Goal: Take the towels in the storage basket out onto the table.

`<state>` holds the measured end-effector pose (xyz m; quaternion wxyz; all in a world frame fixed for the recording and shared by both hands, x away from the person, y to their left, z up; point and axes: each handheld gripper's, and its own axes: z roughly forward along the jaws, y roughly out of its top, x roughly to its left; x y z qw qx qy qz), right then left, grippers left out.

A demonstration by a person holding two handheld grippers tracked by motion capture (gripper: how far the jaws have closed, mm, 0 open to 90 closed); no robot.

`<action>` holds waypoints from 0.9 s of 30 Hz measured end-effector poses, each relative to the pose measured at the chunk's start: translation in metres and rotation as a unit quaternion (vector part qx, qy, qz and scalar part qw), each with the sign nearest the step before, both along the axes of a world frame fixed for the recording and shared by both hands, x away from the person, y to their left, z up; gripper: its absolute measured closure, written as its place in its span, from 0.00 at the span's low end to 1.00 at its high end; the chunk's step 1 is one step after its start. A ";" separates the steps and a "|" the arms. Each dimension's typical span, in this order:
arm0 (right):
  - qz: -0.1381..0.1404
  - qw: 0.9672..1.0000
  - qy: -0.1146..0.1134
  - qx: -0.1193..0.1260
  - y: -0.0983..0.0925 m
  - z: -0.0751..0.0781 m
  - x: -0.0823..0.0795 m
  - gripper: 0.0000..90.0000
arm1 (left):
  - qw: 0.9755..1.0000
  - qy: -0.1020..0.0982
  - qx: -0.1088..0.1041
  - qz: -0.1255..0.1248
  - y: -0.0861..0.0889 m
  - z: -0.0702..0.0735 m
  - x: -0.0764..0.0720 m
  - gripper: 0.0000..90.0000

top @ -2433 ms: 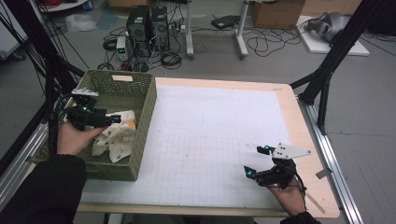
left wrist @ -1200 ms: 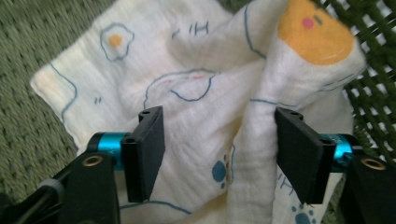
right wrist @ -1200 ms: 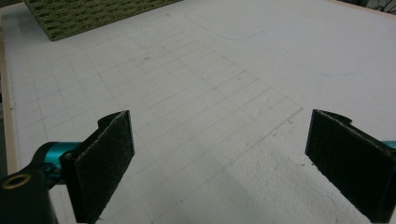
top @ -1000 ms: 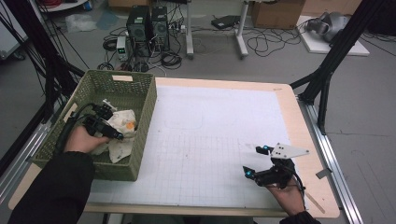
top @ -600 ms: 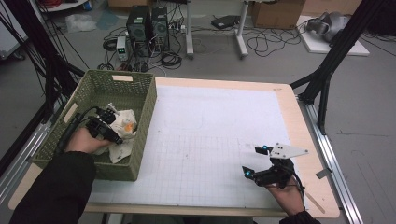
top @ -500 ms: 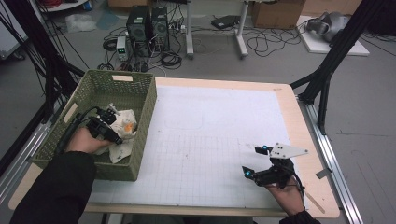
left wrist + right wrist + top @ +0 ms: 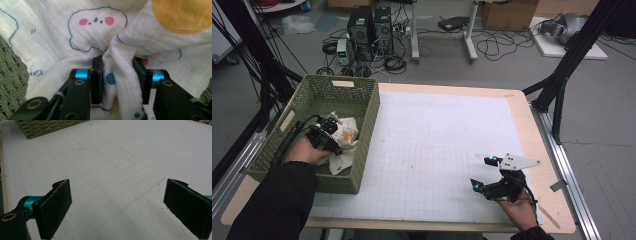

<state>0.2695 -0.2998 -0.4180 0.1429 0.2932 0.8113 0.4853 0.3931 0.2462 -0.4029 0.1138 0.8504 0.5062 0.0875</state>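
While the left tongs [image 7: 117, 80], which have just been closing, pinch one ridge of the printed cloth [image 7: 100, 50] inside the green basket [image 7: 317, 100] at left of frame, that thin fold may slip free on lifting; right tongs [image 7: 117, 207] gape idle over the desk [image 7: 437, 130].

Count of things on and around the table

One green woven plastic basket [image 7: 343, 97], one white printed muslin cloth [image 7: 100, 42] inside it, one white gridded mat [image 7: 437, 150], two hand-held black grippers [image 7: 328, 136] [image 7: 484, 172], and on the floor two black computer towers [image 7: 372, 22].
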 end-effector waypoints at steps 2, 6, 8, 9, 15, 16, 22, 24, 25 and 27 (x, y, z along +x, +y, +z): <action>-0.001 1.000 0.002 0.000 0.000 0.000 0.000 0.08 | 1.000 0.001 0.000 0.000 0.000 0.000 0.000 0.76; -0.001 1.000 0.003 0.000 0.000 0.000 0.000 0.08 | 1.000 0.001 0.001 0.001 0.001 0.000 0.001 0.79; 0.001 1.000 0.003 0.000 0.000 0.000 0.000 0.08 | 1.000 0.001 0.000 0.002 0.001 0.000 0.001 0.80; 0.001 1.000 0.003 -0.001 0.000 0.000 0.000 0.08 | 1.000 0.001 0.000 0.003 0.001 0.000 0.001 0.81; 0.001 1.000 0.003 -0.001 0.000 -0.001 0.000 0.08 | 1.000 0.001 -0.001 0.006 0.001 0.000 0.001 0.84; 0.001 1.000 0.003 -0.001 0.000 -0.001 0.000 0.08 | 1.000 0.001 -0.001 0.006 0.001 0.000 0.001 0.84; 0.002 1.000 0.002 -0.001 0.000 -0.001 0.000 0.08 | 1.000 0.001 -0.001 0.006 0.001 0.000 0.001 0.84; 0.001 1.000 0.001 -0.001 0.000 -0.001 0.001 0.08 | 1.000 0.000 -0.002 0.006 0.001 0.000 0.001 0.85; 0.001 1.000 0.002 -0.001 0.000 -0.001 0.001 0.08 | 1.000 0.000 -0.002 0.006 0.002 0.000 0.001 0.85; 0.001 1.000 0.002 -0.001 0.001 -0.001 0.001 0.08 | 1.000 0.000 -0.002 0.006 0.002 0.000 0.001 0.85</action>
